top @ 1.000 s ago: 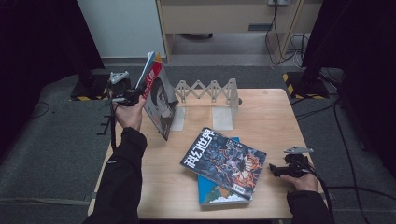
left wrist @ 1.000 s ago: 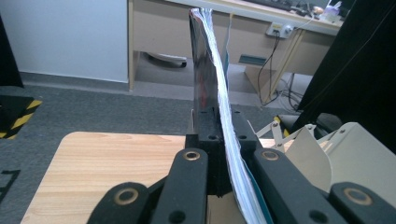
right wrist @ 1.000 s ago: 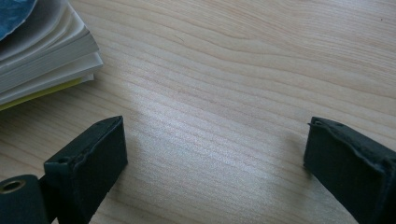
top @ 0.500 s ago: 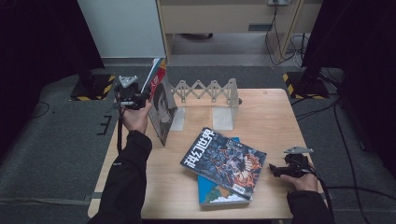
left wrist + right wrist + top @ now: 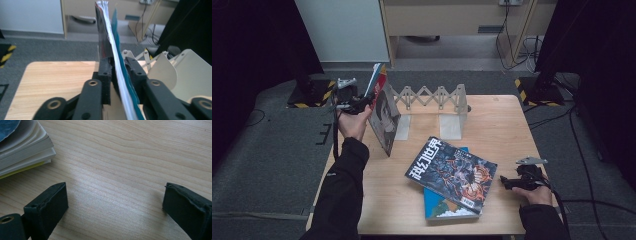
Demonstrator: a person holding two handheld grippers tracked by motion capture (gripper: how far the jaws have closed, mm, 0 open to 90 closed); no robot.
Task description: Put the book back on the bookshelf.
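Left gripper [image 5: 362,102], black and two-jawed, sat at the table's left rear edge with a thin upright magazine [image 5: 384,117] between its jaws; those jaws had just been easing apart, and in the left gripper view [image 5: 119,75] a slight gap showed beside the pages, so the pads no longer clearly pressed. Right gripper [image 5: 512,182] rested low at the table's right front, its jaws spread wide over bare wood [image 5: 115,195] and holding nothing.

Largest was the light wooden table [image 5: 502,125]. At its back stood a pale folding accordion-style book rack [image 5: 432,97] with two flat upright plates. A dark-covered comic magazine with white characters [image 5: 452,175] lay flat near the front centre, tilted, on top of a blue-covered book [image 5: 447,210] whose lower edge poked out beneath it; both lay near the right gripper but apart from it.

The upright magazine stood on its lower edge at the rack's left end, leaning slightly, its dark cover with a greyish picture facing right, a red strip and teal back showing at the top, white page edges [image 5: 112,50] fanned between the jaws
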